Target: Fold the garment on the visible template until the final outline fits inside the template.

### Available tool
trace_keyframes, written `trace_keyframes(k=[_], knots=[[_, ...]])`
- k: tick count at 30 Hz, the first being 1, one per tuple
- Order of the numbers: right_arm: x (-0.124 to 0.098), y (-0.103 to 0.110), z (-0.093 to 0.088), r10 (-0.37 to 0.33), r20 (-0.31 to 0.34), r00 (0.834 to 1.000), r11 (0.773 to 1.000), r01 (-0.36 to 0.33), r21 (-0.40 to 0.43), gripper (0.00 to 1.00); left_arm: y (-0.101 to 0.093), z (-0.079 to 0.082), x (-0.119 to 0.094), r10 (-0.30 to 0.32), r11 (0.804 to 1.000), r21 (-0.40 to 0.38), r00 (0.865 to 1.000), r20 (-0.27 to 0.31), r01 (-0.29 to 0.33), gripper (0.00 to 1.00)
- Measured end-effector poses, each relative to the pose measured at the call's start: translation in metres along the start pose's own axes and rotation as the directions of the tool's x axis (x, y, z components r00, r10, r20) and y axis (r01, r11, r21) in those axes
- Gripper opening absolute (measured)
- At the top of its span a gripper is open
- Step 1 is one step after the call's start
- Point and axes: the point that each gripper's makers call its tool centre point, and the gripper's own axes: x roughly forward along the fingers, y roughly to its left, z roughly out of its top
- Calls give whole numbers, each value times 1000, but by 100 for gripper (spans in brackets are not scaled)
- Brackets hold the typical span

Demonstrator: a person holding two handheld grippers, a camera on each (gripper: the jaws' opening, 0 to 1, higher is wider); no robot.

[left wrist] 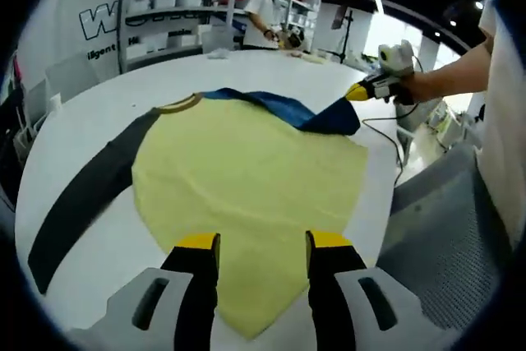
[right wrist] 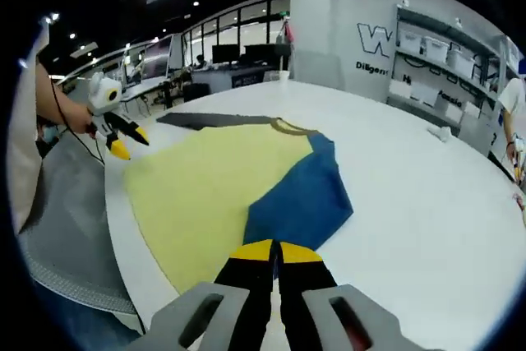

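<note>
A garment with a yellow body [left wrist: 246,178], a tan collar [left wrist: 177,105], a dark sleeve [left wrist: 86,195] and a blue sleeve [left wrist: 283,108] lies on the white table [left wrist: 99,104]. The dark sleeve stretches flat to the left. The blue sleeve [right wrist: 300,195] is folded over the yellow body [right wrist: 197,187]. My right gripper [right wrist: 275,251] is shut on the blue sleeve's end; from the left gripper view this right gripper [left wrist: 357,93] meets the sleeve's tip. My left gripper [left wrist: 263,242] is open above the yellow hem. In the right gripper view that left gripper [right wrist: 127,144] hovers by the garment's near corner.
Shelves with white bins [left wrist: 168,2] stand behind the table, and a person [left wrist: 265,14] works at its far side beside small items [left wrist: 220,53]. The table's curved edge [right wrist: 123,236] runs close to the garment, with grey floor [left wrist: 444,219] beyond. A cable [left wrist: 386,125] trails from the right gripper.
</note>
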Motion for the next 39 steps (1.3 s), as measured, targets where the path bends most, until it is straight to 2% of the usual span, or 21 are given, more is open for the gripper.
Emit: trace_keyframes(k=[8, 12, 20, 31, 39], knots=[[-8, -35, 9, -69, 28, 997, 997, 68, 32, 0, -5, 13, 3, -3, 999, 37, 998, 65, 1, 57], [-12, -51, 11, -99, 40, 994, 994, 97, 49, 0, -10, 14, 5, -8, 998, 58, 997, 71, 4, 62], [-22, -86, 17, -162, 56, 985, 984, 157, 81, 0, -13, 14, 6, -12, 999, 49, 998, 70, 8, 62], [-33, -137, 10, -278, 42, 960, 953, 270, 140, 0, -14, 17, 6, -5, 999, 36, 998, 64, 2, 62], [-36, -170, 13, -321, 38, 946, 939, 312, 148, 0, -17, 17, 8, -3, 999, 32, 999, 54, 1, 61]])
